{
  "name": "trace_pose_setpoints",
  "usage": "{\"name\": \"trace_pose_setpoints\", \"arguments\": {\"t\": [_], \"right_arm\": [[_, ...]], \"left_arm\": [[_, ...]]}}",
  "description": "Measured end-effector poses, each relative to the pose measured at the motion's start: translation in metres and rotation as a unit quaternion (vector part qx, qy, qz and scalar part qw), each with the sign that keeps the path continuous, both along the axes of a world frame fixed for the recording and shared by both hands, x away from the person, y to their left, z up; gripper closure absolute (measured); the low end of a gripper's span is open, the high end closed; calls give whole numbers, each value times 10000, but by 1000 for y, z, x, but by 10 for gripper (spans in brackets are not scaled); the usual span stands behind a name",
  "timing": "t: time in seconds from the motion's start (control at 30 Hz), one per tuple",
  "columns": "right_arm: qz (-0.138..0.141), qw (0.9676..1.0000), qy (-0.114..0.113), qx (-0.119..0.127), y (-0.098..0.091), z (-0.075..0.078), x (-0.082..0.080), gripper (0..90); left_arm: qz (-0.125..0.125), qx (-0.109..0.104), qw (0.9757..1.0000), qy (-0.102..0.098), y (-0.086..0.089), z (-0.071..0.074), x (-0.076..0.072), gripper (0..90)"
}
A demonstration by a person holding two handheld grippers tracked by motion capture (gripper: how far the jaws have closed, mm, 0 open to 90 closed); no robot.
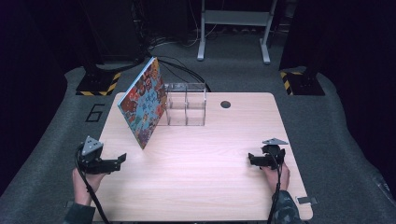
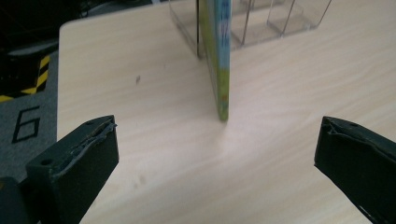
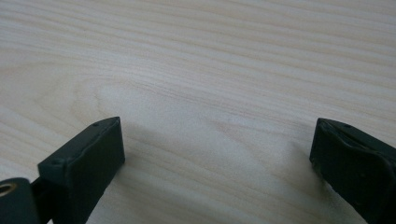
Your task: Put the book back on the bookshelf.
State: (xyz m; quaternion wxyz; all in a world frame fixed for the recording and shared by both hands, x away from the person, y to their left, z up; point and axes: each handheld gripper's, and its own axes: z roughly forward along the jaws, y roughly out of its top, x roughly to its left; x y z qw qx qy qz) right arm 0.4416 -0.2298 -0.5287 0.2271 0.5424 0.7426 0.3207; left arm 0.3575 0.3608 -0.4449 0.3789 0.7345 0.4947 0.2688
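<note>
The thin picture book with a colourful patterned cover (image 1: 143, 102) is leaning tilted against the clear plastic compartment organiser (image 1: 186, 104) at the pale wooden table (image 1: 201, 186)'s far-left part. The left gripper (image 1: 122, 158) is gaping empty nearby — the right gripper (image 1: 251, 158) is resting wide open, well apart.

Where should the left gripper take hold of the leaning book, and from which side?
Probably the book's free near edge, from the person's side. The book leans on the clear organizer, its near edge facing the open left gripper; in that gripper's view the thin edge fits between the jaws.
</note>
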Motion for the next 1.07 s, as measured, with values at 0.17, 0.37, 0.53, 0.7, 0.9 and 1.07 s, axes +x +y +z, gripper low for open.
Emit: {"name": "trace_pose_setpoints", "arguments": {"t": [0.17, 0.37, 0.53, 0.7, 0.9, 1.07], "right_arm": [[-52, 10000, -11, 34, 1, 0, 0, 21], [-50, 10000, -10, 33, 1, 0, 0, 21], [-53, 10000, -11, 34, 1, 0, 0, 21], [-1, 10000, -11, 9, 0, 0, 1, 20], [-25, 10000, -5, 8, 1, 0, 0, 18], [-30, 10000, -4, 19, 1, 0, 1, 13]], "left_arm": [[92, 213, 9993, 292, -1, -33, -8, 0], [77, 196, 9973, 697, 1, -67, -12, 0], [72, 178, 9959, 888, 2, -85, -13, 0], [103, 219, 9969, 745, 2, -88, -13, 0], [107, 201, 9970, 735, 2, -88, -13, 0], [120, 207, 9970, 732, 2, -88, -13, 0]]}}
